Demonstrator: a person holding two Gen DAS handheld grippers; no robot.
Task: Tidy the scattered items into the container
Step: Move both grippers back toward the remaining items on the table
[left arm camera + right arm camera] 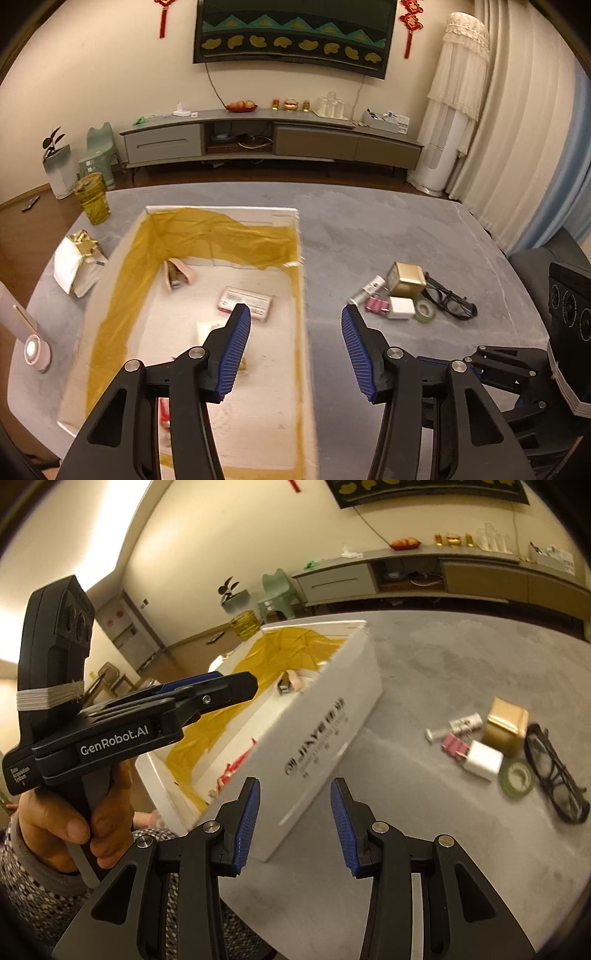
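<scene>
Scattered items, among them a gold box (406,277), glasses (450,300) and a tape roll (424,311), are seen clustered on the grey table (369,229), right of the white container (284,214); the left gripper (295,334) is held wide open and empty above its right wall. From the right wrist, the right gripper (294,818) is likewise seen parted, empty, before the container's printed side, the left gripper being gripped by a hand (74,823).

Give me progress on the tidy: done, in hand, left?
Done: a labelled packet and a few small items lie in the white box. In hand: nothing; left gripper and right gripper are open. Left: gold box, glasses, tape roll, clips.
</scene>
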